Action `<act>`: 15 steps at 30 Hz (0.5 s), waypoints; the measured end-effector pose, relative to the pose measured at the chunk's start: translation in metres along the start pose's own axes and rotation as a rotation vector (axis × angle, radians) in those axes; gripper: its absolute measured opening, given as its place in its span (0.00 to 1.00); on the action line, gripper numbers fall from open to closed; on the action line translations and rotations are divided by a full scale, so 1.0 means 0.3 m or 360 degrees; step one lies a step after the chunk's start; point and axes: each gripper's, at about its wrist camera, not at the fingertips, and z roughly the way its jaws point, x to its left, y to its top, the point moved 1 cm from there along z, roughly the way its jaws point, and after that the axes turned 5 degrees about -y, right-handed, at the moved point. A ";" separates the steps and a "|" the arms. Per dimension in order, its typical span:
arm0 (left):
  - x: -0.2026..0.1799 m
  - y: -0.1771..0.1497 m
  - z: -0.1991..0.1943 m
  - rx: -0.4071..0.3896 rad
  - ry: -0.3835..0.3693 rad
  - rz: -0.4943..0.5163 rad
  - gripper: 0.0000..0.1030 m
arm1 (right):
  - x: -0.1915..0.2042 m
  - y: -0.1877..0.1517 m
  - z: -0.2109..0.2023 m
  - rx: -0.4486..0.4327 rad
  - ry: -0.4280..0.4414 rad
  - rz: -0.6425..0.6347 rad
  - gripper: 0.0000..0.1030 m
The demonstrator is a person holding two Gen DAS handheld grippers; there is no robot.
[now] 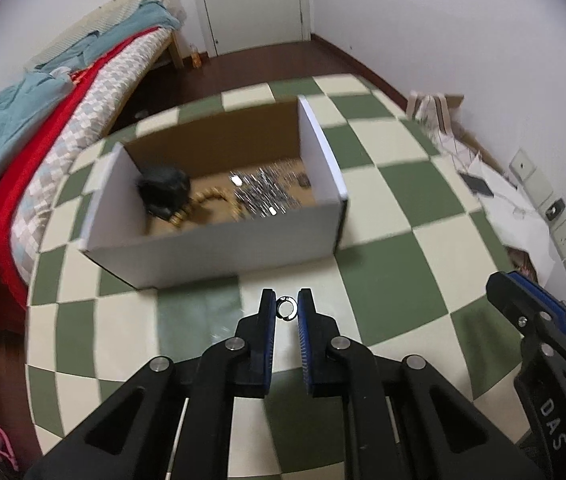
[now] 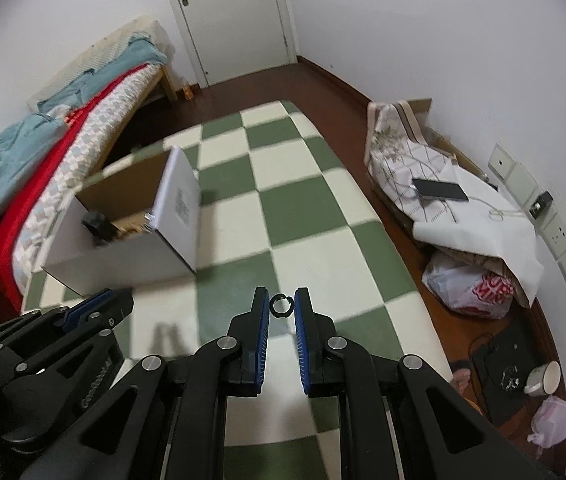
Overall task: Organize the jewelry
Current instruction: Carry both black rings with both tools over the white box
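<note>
soft even indoor light, fisheye views

box [image 1: 219, 236] & checked mat [image 2: 307, 240] motion-blurred; edges bend hard w/ dark vignette corners; faint gripper shadow on mat; no glare

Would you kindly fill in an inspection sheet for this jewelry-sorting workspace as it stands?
Surface: green and cream checkered mat, bare apart from the box.
Job's things: open white cardboard box holding a silver chain pile, gold beads and a dark pouch; silver ring and black ring held in the grippers.
Clutter: nothing seen on the mat.
Grippers: left gripper pinches the silver ring; right gripper pinches the black ring.
Cables: white cable runs from the phone toward the wall sockets.
Surroundings: bed, door, plastic bags, mug on the floor.
</note>
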 end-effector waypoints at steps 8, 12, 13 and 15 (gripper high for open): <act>0.149 0.088 -0.153 -0.0143 0.0012 -0.0115 0.08 | 0.142 0.111 -0.070 -0.0107 0.0125 -0.0064 0.13; 0.230 0.138 -0.190 -0.0167 0.0018 -0.0169 0.08 | 0.220 0.177 -0.063 -0.0120 0.0192 -0.0084 0.13; 0.256 0.155 -0.190 -0.0160 0.0021 -0.0184 0.08 | 0.240 0.192 -0.057 -0.0116 0.0205 -0.0091 0.13; 0.293 0.178 -0.180 -0.0137 0.0027 -0.0201 0.08 | 0.276 0.224 -0.032 -0.0088 0.0232 -0.0104 0.13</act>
